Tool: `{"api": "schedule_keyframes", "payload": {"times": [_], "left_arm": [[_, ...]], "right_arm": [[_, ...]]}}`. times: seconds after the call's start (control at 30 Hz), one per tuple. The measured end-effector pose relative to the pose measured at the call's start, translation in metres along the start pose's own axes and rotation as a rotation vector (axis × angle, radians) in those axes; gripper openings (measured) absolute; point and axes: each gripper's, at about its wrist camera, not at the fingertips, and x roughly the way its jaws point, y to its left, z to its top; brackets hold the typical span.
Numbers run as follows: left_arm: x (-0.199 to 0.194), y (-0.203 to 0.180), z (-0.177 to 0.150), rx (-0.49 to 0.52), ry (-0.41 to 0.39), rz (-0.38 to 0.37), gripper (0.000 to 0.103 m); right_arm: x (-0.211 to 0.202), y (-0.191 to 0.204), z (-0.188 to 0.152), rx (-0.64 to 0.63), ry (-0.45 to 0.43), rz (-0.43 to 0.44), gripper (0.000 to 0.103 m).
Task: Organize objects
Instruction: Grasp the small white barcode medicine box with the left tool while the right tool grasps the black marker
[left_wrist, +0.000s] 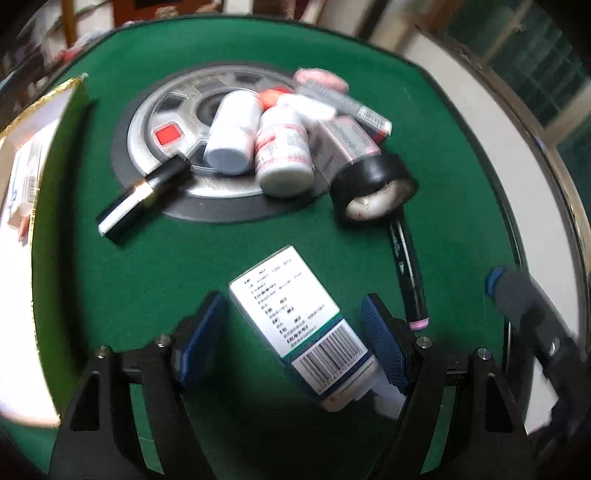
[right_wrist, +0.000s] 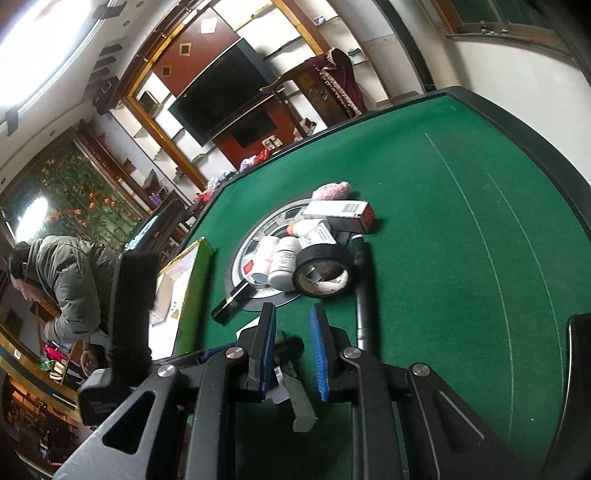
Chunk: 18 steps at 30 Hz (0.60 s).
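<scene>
A white medicine box (left_wrist: 295, 317) with a barcode lies flat on the green felt table (left_wrist: 147, 266). My left gripper (left_wrist: 293, 339) is open around it, one blue pad on each side, and the left pad stands clearly apart from the box. My right gripper (right_wrist: 293, 350) is shut to a narrow slit low over the felt with nothing gripped; one of its fingers (left_wrist: 517, 295) shows at the right of the left wrist view. A pile rests on the silver centre disc (left_wrist: 155, 122): two white bottles (left_wrist: 232, 133), a black tape roll (left_wrist: 373, 184), small boxes and a pink fuzzy item (left_wrist: 321, 79).
A black lipstick tube (left_wrist: 140, 195) and a black marker with a pink end (left_wrist: 408, 273) lie beside the pile. A gold-rimmed, green-sided open box (left_wrist: 55, 166) with packets inside stands at the left. A person in an olive jacket (right_wrist: 70, 280) bends beyond the table's left edge.
</scene>
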Motion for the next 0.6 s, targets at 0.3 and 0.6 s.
{"api": "schedule_keyframes", "payload": {"times": [0.3,0.6], "left_arm": [[-0.006,0.030,-0.009,0.195,-0.020,0.012,0.054],[0.000,0.030,-0.006,0.254,-0.106,0.004,0.054]], "right_arm": [[0.026,-0.004,-0.003,-0.052,0.069,-0.140,0.019],[0.074,0.014,0.001,-0.254,0.152,-0.344,0.019]]}}
